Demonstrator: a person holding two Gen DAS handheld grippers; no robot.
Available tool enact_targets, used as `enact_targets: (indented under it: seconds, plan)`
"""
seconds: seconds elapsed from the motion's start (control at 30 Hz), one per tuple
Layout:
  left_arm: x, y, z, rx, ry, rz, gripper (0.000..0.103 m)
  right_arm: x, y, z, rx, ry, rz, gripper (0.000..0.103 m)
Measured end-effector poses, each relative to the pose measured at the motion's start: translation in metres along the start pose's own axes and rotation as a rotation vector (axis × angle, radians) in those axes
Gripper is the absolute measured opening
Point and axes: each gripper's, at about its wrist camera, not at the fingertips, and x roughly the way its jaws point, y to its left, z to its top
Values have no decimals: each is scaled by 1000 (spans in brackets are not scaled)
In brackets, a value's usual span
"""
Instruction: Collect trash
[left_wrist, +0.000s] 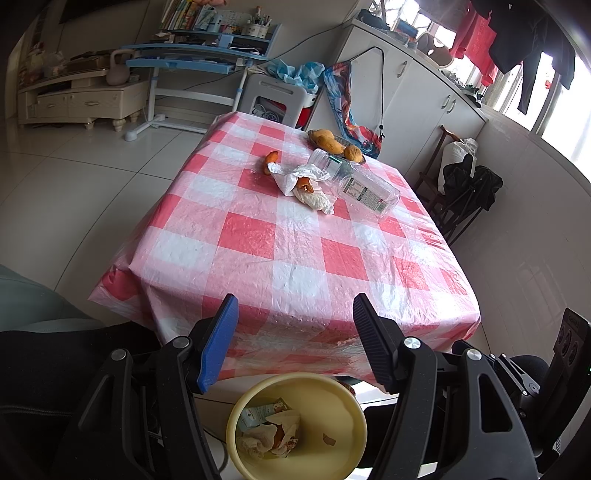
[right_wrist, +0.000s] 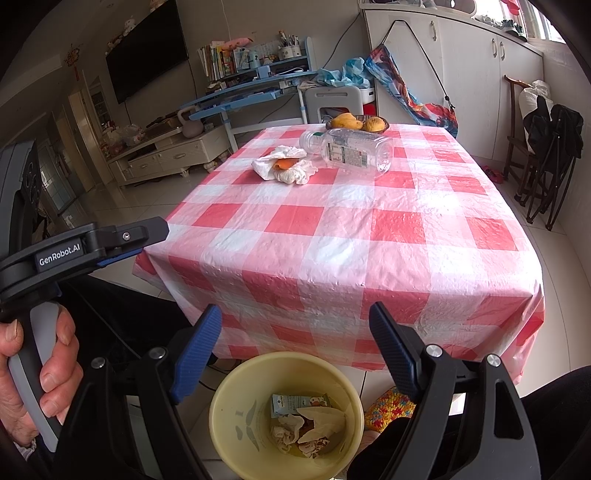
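A yellow trash bin (left_wrist: 343, 413) stands on the floor at the table's near edge, holding crumpled tissues, peel and a small carton; it also shows in the right wrist view (right_wrist: 236, 402). On the checked tablecloth (left_wrist: 295, 258) lie crumpled white tissues with orange peel (left_wrist: 306, 184), a loose peel piece (left_wrist: 270, 160) and an empty clear plastic bottle (left_wrist: 354, 181) on its side. The tissues (right_wrist: 286, 168) and bottle (right_wrist: 347, 149) lie at the far end in the right wrist view. My left gripper (left_wrist: 295, 339) and right gripper (right_wrist: 295, 350) are open and empty above the bin.
A dish of mangoes (left_wrist: 334, 142) sits at the table's far edge. A white stool (left_wrist: 275, 96), a blue desk (left_wrist: 192, 62) and white cabinets (left_wrist: 417, 96) stand behind. A folded chair with dark clothes (left_wrist: 469, 188) stands to the right. The left gripper's body (right_wrist: 74, 251) shows at left.
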Motion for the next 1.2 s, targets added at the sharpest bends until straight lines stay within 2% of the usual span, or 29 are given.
enact_targets:
  seconds: [0.5, 0.63, 0.87, 1.07, 1.2]
  plan:
    - [-2, 1, 5, -15, -9, -1, 62, 0, 1, 0, -1, -2, 1, 78]
    - [-7, 6, 9, -45, -29, -22, 62, -6, -2, 7, 21, -21, 22, 78]
    - [-14, 17, 42, -93, -84, -59, 62, -1, -3, 42, 0, -26, 57, 78]
    - [20, 18, 79, -88, -56, -55, 62, 27, -13, 72, -6, 9, 85, 78]
    - [60, 8, 109, -36, -14, -48, 62, 46, -23, 82, -6, 36, 91, 78]
